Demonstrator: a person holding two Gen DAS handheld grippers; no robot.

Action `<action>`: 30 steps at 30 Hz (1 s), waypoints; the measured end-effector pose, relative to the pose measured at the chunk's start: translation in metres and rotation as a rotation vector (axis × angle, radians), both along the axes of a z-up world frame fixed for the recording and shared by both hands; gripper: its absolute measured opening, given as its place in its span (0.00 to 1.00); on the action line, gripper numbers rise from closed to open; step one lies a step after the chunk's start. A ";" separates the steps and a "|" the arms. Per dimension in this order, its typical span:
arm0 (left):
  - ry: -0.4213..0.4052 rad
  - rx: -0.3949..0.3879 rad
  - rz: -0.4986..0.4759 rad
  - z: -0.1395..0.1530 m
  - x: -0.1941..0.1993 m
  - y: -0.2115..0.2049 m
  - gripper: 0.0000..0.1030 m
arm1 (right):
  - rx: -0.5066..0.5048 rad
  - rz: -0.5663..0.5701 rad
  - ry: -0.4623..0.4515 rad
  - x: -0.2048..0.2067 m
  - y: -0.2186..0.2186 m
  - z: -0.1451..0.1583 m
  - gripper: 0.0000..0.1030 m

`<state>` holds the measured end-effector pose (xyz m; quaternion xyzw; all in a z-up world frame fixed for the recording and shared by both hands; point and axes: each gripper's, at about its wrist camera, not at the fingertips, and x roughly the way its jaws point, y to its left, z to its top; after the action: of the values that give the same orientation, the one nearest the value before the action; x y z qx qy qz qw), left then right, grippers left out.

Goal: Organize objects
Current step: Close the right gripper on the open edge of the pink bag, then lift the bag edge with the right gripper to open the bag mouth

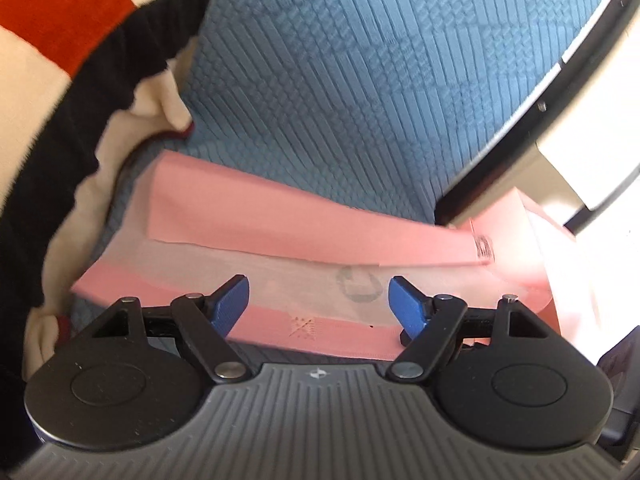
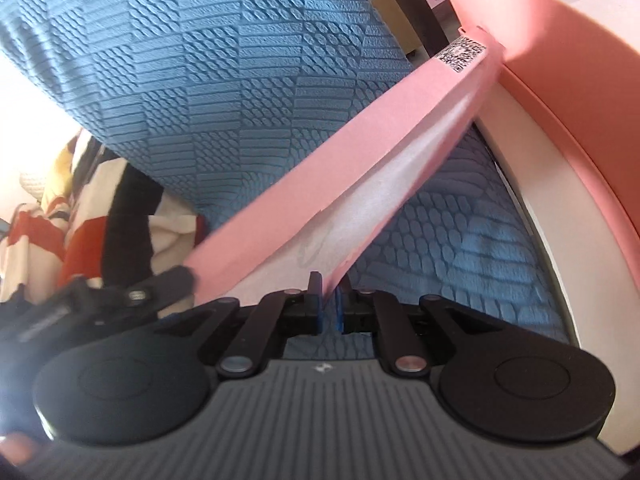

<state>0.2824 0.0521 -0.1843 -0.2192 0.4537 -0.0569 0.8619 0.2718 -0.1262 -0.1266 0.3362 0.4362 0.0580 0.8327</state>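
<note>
Your right gripper [image 2: 329, 300] is pinching pink package [image 2: 360, 168] by its edge, jaws nearly closed, lifting it above blue textured cushion [image 2: 200, 80]. Your left gripper [image 1: 319, 304] is hovering wide open over same package [image 1: 280, 216], gripping nothing.

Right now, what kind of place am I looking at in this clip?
Probably a home living room or bedroom, though little of the room shows. A blue textured cushion cover fills both views, a striped fleece blanket lies beside it, and the right gripper pinches a flat pink package.
</note>
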 end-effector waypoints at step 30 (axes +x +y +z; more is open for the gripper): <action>0.109 0.300 -0.210 -0.055 -0.010 -0.081 0.71 | 0.044 -0.043 0.057 -0.063 -0.027 -0.011 0.06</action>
<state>0.2728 -0.0288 -0.2397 -0.0426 0.5234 -0.0662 0.8485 0.2087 -0.1527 -0.1376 0.3652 0.4511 0.0399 0.8134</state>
